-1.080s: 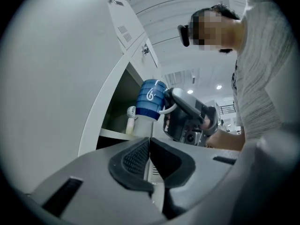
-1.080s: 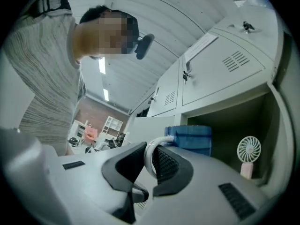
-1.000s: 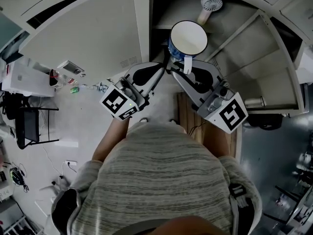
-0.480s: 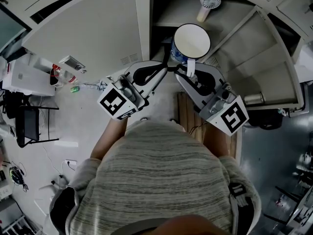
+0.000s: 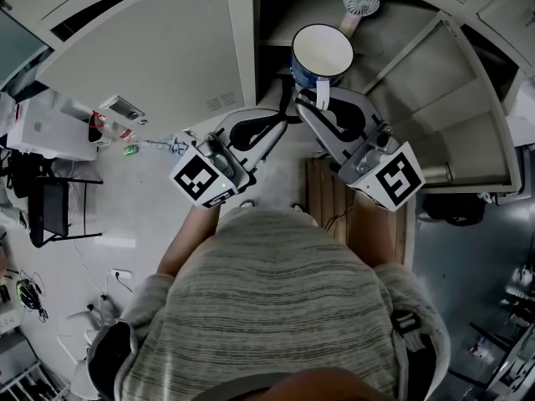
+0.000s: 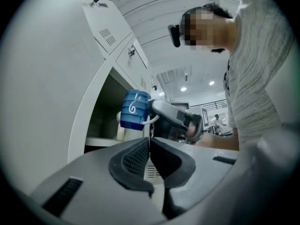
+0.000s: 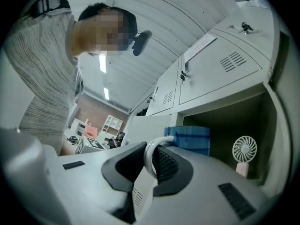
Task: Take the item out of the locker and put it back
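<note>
The locker (image 5: pixel 150 65) fills the top of my head view, and one compartment stands open at twelve o'clock, with its door (image 5: pixel 435 98) swung out towards two o'clock. The right tool (image 5: pixel 321 105) reaches up from four o'clock and is clamped on the white handle (image 5: pixel 322 94) of the mug (image 5: pixel 322 50). In its own view the loop sits pinched between the two ribbed pads. The left tool (image 5: pixel 282 120) lies at seven o'clock from the mug, apart from it, with its jaws together on nothing. The mug is blue outside and white inside. It hangs upright at the mouth of the open compartment, and from the left tool's view its base looks just above the front edge of the shelf (image 6: pixel 101 140). A small white fan (image 5: pixel 361 5) stands deeper inside, at one o'clock from the mug.
</note>
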